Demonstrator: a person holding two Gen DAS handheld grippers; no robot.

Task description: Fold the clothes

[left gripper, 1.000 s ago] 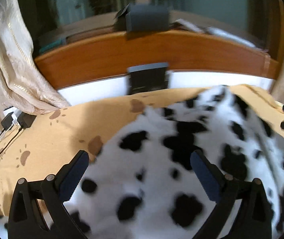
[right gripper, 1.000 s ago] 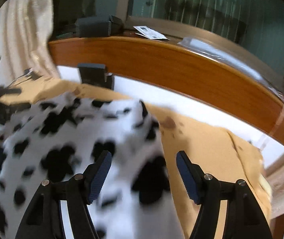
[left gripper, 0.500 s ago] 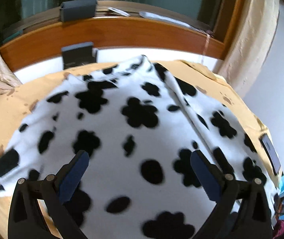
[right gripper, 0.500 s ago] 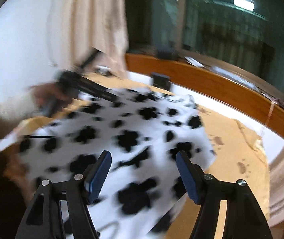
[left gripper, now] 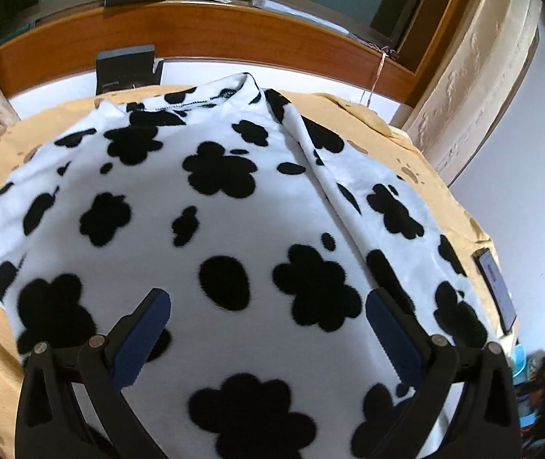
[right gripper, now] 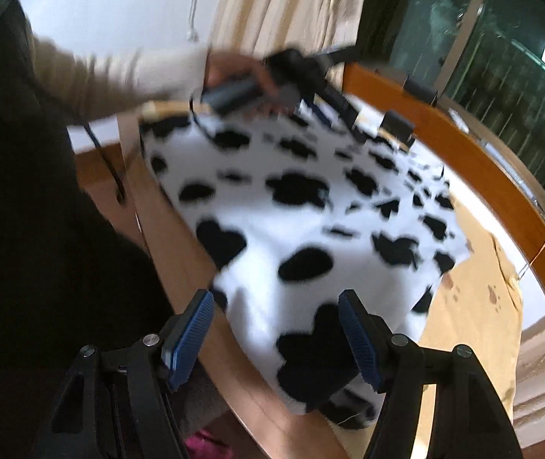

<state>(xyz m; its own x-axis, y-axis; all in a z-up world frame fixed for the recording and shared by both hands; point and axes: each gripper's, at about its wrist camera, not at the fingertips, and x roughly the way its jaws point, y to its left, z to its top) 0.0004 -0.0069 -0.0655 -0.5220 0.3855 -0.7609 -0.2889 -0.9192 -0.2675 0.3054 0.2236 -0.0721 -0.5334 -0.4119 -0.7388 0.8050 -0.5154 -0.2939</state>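
Item: cow-print fleece top (left gripper: 234, 199) — spread flat on the tan-covered table (left gripper: 437, 176), hem overhanging the near edge. Left gripper (left gripper: 268, 329) and right gripper (right gripper: 276, 329): released, empty — best pinch hem corners evenly before folding.

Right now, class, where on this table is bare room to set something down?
Bare tan cloth lies between the spotted garment and the wooden sill, on the curtain side. A phone crowds one edge; the garment fills the middle and drapes over the near edge.
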